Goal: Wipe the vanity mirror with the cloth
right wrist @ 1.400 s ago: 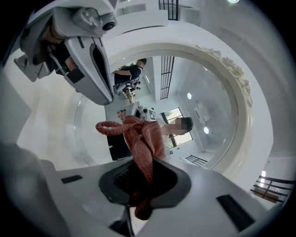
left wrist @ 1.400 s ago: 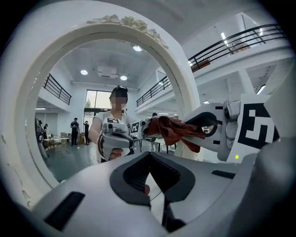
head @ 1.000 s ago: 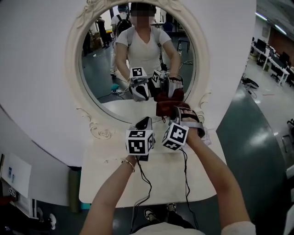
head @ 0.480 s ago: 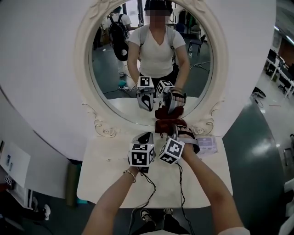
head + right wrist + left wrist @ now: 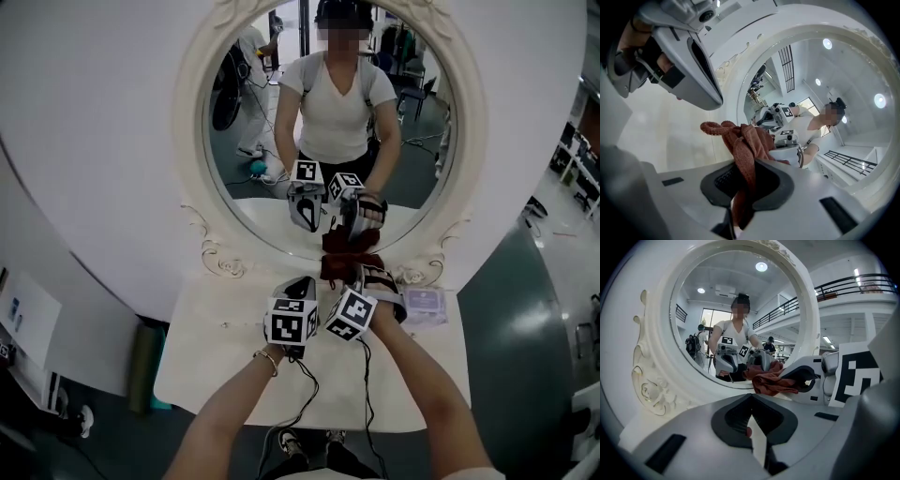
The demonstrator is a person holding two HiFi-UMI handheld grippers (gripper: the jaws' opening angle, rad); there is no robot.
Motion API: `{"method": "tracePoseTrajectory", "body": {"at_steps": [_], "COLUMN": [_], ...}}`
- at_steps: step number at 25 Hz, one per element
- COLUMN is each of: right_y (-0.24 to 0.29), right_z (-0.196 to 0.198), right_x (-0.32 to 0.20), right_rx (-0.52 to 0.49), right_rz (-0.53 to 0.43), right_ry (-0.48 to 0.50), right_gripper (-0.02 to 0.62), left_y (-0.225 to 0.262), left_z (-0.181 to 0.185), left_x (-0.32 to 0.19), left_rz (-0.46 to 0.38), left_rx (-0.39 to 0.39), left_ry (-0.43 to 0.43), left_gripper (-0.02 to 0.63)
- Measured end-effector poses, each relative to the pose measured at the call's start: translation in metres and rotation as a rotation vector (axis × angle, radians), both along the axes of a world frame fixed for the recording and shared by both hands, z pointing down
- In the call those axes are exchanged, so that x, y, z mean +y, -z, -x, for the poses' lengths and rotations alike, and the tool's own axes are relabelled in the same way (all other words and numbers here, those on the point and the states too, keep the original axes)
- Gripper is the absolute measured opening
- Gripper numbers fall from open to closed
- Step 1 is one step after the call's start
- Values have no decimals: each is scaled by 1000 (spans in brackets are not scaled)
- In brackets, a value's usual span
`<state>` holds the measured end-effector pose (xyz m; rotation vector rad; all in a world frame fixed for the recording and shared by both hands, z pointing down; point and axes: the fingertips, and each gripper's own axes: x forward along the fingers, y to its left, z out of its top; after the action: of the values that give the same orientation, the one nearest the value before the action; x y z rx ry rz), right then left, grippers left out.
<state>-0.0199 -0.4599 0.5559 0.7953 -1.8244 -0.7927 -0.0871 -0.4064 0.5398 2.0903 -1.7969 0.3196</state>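
**Cloth clamped in right gripper at lower rim of mirror; left gripper shut and empty**

The vanity mirror is an oval glass in a thick cream frame. The frame is smooth on its band and has raised scrollwork at both lower corners. It stands at the back edge of a matt cream tabletop.

The cloth is dark rust-red with a nubbly, towel-like weave, and it is bunched into folds. It sits at the bottom of the mirror and meets its own reflection there. Whether it bears on the glass or on the frame cannot be told.

In the right gripper view, the right gripper has its dark ribbed pads closed on a twisted tail of the cloth. The rest of the cloth balloons out ahead of the pads.

The left gripper has its jaws drawn together with only a sliver of gap, and nothing is in them. In the head view it lies just beside the right gripper, over the back of the tabletop.

Each gripper has a glossy white shell and a cube of black-and-white square markers, with no legible lettering. A pale lilac packet lies near the back right corner, and its print is too small to read. The far end of the mirror is cut off by the top of the view.
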Motion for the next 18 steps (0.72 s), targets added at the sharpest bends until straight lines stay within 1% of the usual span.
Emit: {"method": "tracePoseTrajectory", "body": {"at_steps": [5,8,13,16,18], "right_y": [3,14,38,58,71], "right_z": [-2,-1,2,3,1], "right_x": [0,5,20,30,39], "right_rx": [-13,-59,-125,-205,-301], "right_rz": [0,-14,-29,-21,9], "right_ry": [-17,-27,-42,-58,-81], "right_gripper": [60,60,60,60,60], "left_y": [8,19,33,48,63], "left_z": [6,15,29,32,31], "left_x": [6,11,20,25,31], "left_rz": [-12,-29,-39,-73,-114], "left_rx": [8,11,52,54,39], "left_ry": [2,13,45,40,26], "left_gripper": [5,5,5,5,5]}}
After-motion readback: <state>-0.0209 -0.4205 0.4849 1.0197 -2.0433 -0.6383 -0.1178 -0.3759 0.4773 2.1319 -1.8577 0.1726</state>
